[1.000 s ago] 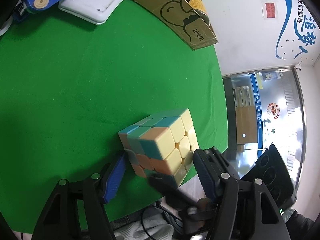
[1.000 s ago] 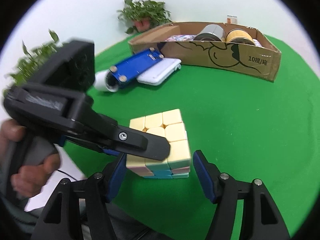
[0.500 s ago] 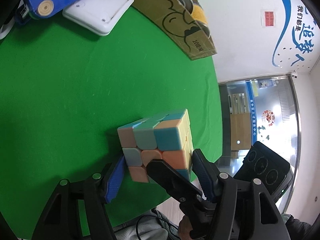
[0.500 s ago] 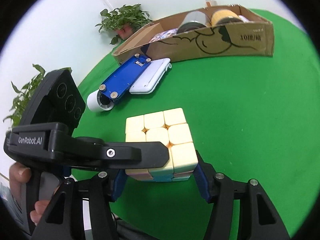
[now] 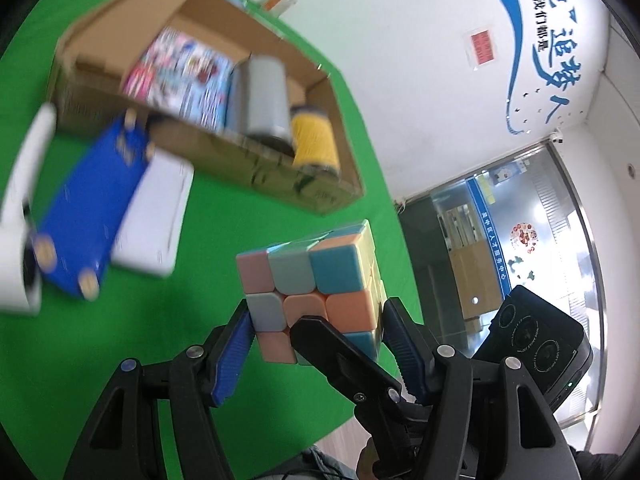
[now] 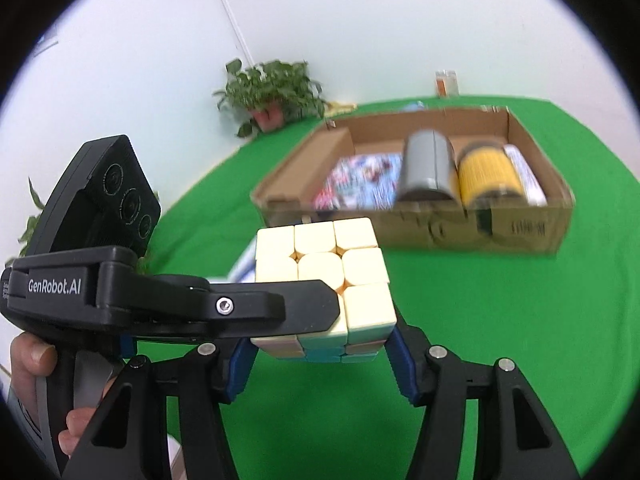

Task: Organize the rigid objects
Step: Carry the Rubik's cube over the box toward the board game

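Left wrist view is showing the pastel puzzle cube (image 5: 316,292) being held above the green table (image 5: 100,340), both grippers' fingers clamped on it: left gripper (image 5: 316,344), right gripper (image 6: 320,354). Cardboard box (image 6: 520,228) is lying beyond.

The puzzle cube (image 6: 324,280) sits between both hand-held grippers, above the desk (image 6: 500,320). Behind it stands a cardboard box (image 6: 420,224) holding a booklet (image 6: 360,184) and two cylinders side by side.
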Action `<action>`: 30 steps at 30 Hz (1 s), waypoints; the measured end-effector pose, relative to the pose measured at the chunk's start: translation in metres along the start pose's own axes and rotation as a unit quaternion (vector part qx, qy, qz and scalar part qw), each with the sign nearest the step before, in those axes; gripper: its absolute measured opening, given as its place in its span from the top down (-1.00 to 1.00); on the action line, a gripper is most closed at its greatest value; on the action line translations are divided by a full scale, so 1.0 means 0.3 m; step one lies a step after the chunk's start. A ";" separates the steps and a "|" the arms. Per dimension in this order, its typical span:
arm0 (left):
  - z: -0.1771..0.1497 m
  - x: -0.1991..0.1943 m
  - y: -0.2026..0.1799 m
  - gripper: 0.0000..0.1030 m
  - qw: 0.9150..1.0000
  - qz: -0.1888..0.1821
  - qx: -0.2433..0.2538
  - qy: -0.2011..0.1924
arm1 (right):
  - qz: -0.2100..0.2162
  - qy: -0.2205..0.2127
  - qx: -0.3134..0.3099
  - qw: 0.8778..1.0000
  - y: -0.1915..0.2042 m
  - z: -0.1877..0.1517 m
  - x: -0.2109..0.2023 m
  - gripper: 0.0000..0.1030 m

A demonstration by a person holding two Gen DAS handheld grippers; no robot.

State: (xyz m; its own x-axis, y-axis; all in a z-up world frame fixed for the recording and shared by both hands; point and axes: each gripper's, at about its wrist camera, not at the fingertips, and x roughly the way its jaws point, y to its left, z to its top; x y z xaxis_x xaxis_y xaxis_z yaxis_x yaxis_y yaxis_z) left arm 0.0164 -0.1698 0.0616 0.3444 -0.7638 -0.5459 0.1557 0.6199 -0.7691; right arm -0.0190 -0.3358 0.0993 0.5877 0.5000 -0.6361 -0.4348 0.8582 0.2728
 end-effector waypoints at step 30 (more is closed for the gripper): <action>0.645 -0.007 0.287 -0.21 0.998 0.048 -0.010 0.037 | 0.018 0.047 0.061 0.997 -0.019 0.383 0.496 -0.09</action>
State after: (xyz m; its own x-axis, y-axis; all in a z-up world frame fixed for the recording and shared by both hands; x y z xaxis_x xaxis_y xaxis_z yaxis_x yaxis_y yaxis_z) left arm 0.2082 -0.0801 0.0608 0.2866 -0.7124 -0.6406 0.1068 0.6882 -0.7176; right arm 0.1493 -0.2530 0.0860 0.5045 0.5222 -0.6876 -0.3644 0.8507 0.3788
